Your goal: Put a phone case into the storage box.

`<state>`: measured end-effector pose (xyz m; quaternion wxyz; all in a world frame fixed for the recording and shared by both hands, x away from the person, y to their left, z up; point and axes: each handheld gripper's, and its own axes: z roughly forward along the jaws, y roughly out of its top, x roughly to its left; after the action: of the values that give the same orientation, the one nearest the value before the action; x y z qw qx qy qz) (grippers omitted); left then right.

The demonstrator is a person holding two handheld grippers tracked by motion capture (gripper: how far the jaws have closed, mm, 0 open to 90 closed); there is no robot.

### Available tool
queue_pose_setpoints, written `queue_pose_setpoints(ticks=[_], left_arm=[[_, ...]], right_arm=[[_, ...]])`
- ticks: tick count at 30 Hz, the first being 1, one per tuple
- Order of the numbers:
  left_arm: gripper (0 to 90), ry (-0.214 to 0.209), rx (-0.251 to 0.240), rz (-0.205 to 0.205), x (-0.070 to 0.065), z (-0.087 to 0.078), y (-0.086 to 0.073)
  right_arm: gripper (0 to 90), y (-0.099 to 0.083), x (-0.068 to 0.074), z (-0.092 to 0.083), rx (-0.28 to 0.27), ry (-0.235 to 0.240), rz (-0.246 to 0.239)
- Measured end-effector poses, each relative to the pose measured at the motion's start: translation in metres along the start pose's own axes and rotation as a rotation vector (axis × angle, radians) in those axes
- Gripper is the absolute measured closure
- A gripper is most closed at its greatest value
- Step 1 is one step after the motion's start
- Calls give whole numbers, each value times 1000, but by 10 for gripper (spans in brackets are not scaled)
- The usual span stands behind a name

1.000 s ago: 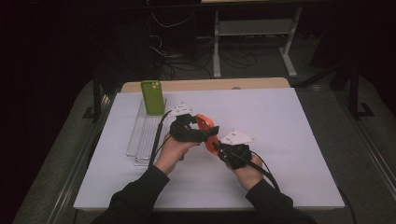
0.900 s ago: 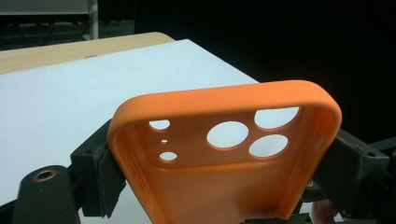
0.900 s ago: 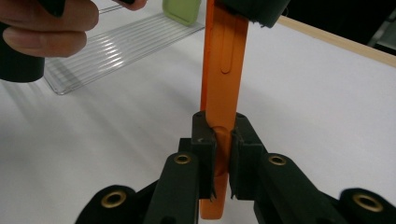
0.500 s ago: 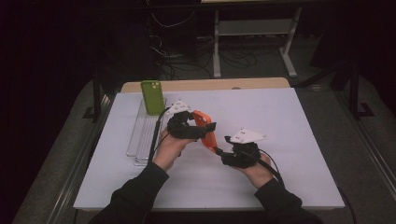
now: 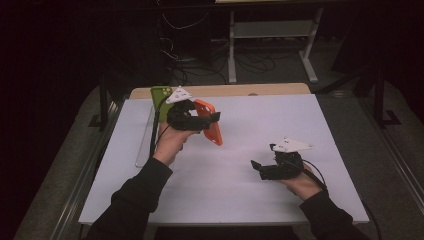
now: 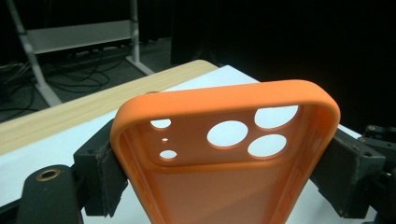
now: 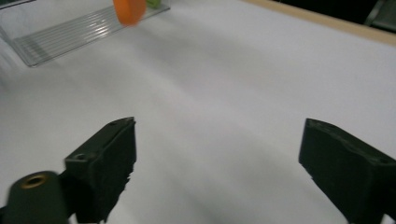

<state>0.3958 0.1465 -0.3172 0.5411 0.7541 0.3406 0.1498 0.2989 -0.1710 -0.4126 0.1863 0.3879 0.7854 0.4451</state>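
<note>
While the left gripper [image 5: 212, 120] hangs above the white sheet [image 5: 240, 160], its black blocky pads are clamped on the two long edges of the orange phone case [image 5: 210, 122]; case is held clear of the sheet, over its far-left part, tilted; matte rubbery shell, rounded corners, raised lip all round; open side faces the left gripper view, where the orange phone case [image 6: 224, 154] shows three large round camera holes plus three smaller ones, and a fine dotted texture on the inner back. Right gripper [image 5: 256, 166] sits low over the sheet's near-right part, well apart from the case; its jaws have just been opening and now stand wide with nothing between them, bare sheet [image 7: 224, 84] in the gap. At the sheet's left edge: clear ribbed plastic rack [image 5: 146, 145], long and flat; green phone case [image 5: 159, 95] standing at its far end, just behind the left gripper. Wooden table edge [image 5: 260, 90] runs along the sheet's far side.
</note>
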Motion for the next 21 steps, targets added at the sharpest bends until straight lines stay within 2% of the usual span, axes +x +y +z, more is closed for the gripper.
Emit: queue_pose_setpoints(ticks=[3,7,11,16,21], left_arm=[[156,18,-7,-10,7,-5,5],[156,42,-15,-1,17,-11,10],[156,71,-14,3,26,-17,14],[156,96,-24,6,35,-25,19],[156,142,-37,1,47,-34,22]], right_arm=[[0,-7,-7,-3,18,22,5],[0,-15,-11,-7,51,11,4],[0,-24,-13,-10,78,21,-3],[0,-33,-14,-12,106,70,-3],[0,-37,-12,-11,109,112,-26]])
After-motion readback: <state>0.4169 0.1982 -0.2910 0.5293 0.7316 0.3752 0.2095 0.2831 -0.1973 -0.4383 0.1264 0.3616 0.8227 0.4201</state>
